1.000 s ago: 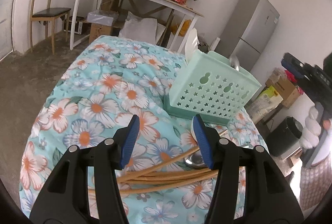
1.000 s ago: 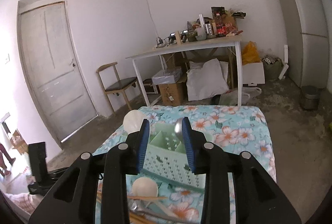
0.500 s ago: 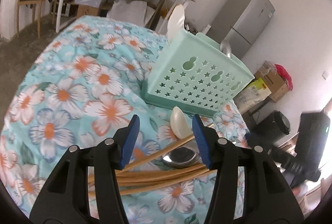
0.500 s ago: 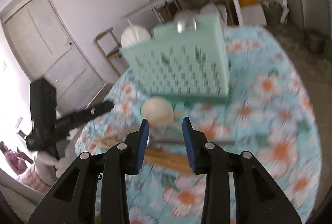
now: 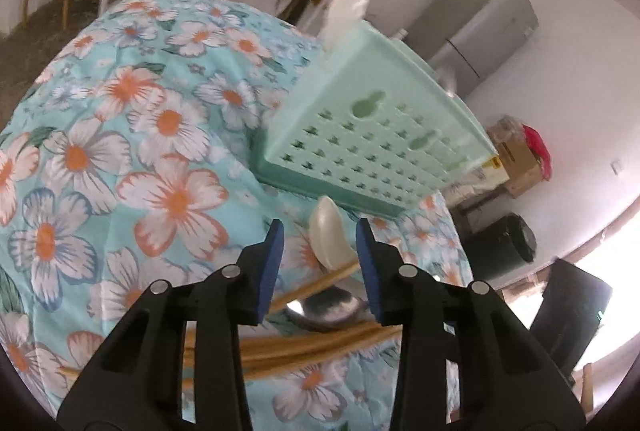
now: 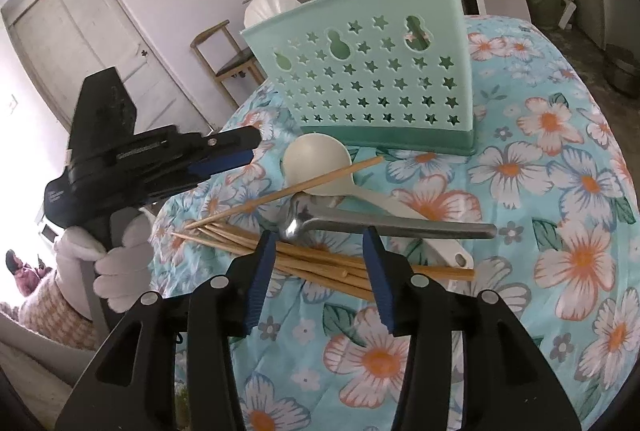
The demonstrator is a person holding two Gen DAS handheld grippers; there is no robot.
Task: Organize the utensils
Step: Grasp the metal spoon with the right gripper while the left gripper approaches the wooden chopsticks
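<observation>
The utensil holder (image 6: 372, 79) stands on the tablecloth (image 6: 560, 191) toward the far side, 2 utensils standing in it; just before it lies the ladle (image 6: 320, 163), 1 chopstick (image 6: 288, 191) across its bowl; the metal spoon (image 6: 384, 223) lies nearer, over the chopstick bundle (image 6: 320, 263); the left gripper (image 6: 240, 147) is left of the heap; the right gripper (image 6: 320, 271) is over the bundle.
</observation>
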